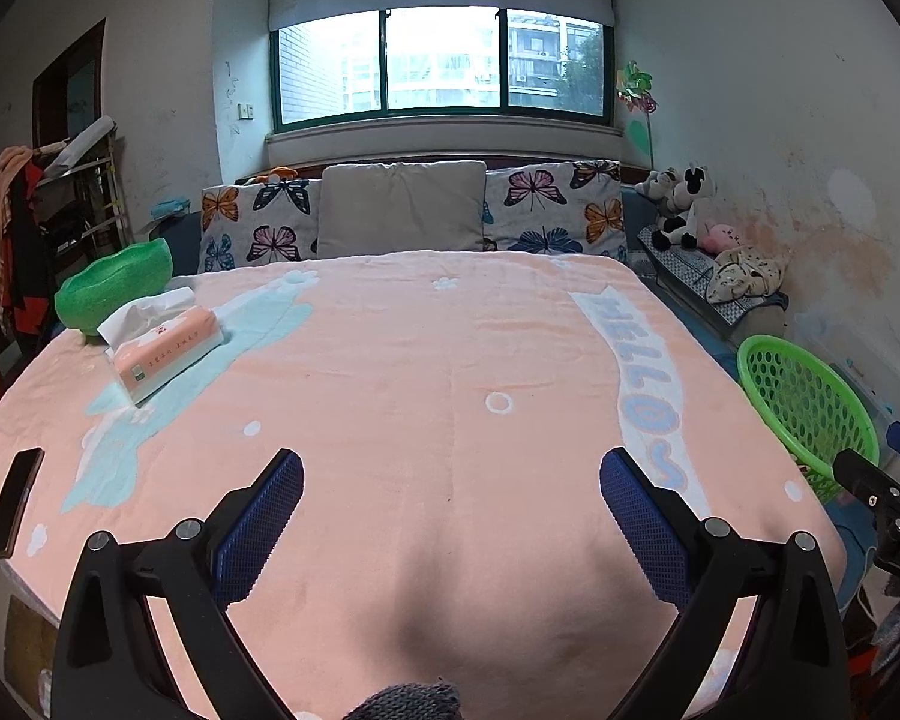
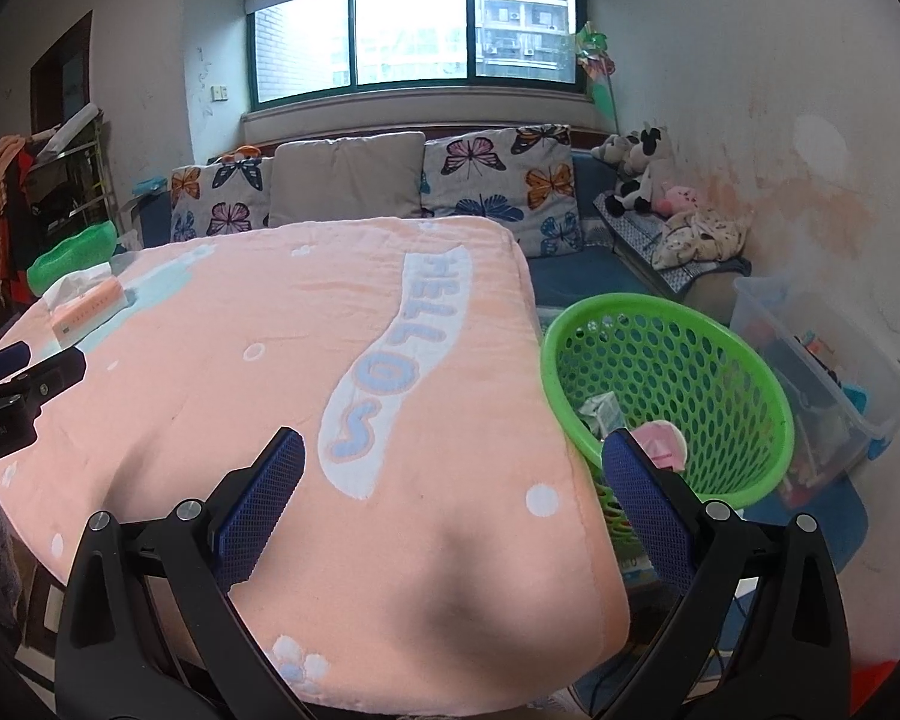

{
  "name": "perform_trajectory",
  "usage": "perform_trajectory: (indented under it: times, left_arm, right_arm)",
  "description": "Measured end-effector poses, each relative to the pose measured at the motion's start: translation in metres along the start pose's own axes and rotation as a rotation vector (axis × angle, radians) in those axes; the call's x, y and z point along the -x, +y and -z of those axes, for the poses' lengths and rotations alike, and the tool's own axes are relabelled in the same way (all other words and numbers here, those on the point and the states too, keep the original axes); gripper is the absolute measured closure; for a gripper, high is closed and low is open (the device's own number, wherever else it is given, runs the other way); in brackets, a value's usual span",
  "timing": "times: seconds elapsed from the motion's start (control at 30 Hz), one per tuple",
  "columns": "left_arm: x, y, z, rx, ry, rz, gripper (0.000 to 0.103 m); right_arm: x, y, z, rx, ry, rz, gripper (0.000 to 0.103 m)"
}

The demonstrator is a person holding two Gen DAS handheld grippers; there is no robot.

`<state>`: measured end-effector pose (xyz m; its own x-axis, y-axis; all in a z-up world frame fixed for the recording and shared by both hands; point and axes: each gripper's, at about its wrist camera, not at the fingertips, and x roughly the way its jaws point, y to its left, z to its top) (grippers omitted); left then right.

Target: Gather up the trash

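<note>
We see a bed (image 1: 450, 360) filling most of both views, covered with a peach blanket (image 2: 240, 330) that carries a white band with blue letters. Behind it butterfly-print pillows (image 1: 540, 204) and a grey cushion (image 1: 402, 207) lean under the window (image 1: 444, 60).

To the right of the bed, just beside its edge, stands a green perforated basket (image 2: 720, 360); in the right wrist view we make out trash (image 2: 660, 438) lying in its bottom, a pink and white wrapper and a pale carton scrap. A clear plastic bin (image 2: 810, 360) sits beyond the basket by the wall.

At the bed's far left corner a green bowl (image 1: 114, 285) rests on the blanket, with a peach tissue pack (image 1: 162, 348) just in front of it, white tissue sticking out. A dark phone (image 1: 15, 501) lies near the left edge.

Our left hand-held gripper (image 1: 450, 480) hovers over the near middle of the blanket, fingers wide apart and holding nothing. Our right hand-held gripper (image 2: 453, 462) hangs over the bed's right near corner, fingers likewise spread and bare, its right finger in front of the basket's rim.
</note>
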<state>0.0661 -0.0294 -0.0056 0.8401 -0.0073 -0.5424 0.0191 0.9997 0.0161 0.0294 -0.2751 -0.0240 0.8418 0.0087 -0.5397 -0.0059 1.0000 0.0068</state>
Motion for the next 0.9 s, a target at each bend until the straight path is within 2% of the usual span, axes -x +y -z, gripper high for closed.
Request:
perform_trajectory:
  times: [0.9]
  left_arm:
    - [-0.0015,0.0037,0.0088,0.019,0.021,0.000,0.007]
  right_arm:
    - [-0.0028,0.0023,0.0024,0.004,0.008,-0.001,0.004]
